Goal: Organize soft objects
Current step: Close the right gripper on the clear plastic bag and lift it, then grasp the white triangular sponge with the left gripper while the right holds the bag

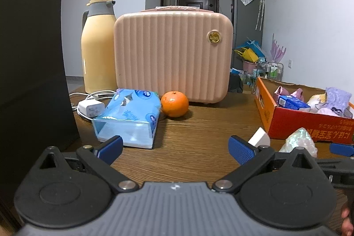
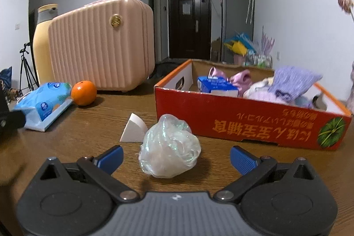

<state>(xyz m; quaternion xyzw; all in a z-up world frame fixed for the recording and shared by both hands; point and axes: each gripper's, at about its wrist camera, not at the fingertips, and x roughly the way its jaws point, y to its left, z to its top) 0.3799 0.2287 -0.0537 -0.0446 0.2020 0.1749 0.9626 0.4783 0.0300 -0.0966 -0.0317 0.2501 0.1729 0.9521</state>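
Both hand-held grippers wide open, empty; right (image 2: 176, 157) faces roundish iridescent bundle (image 2: 169, 148).

Wood-grain counter (image 2: 93, 125). Directly on it: pink ribbed case (image 1: 173, 54), cream thermos (image 1: 97, 52), blue tissue pack (image 1: 130, 118), orange (image 1: 174, 103), white charger (image 1: 90, 108), white wedge sponge (image 2: 133, 128), iridescent mesh ball (image 2: 169, 146), red cardboard box (image 2: 243, 118).

Soft indoor light, fisheye-warped edges
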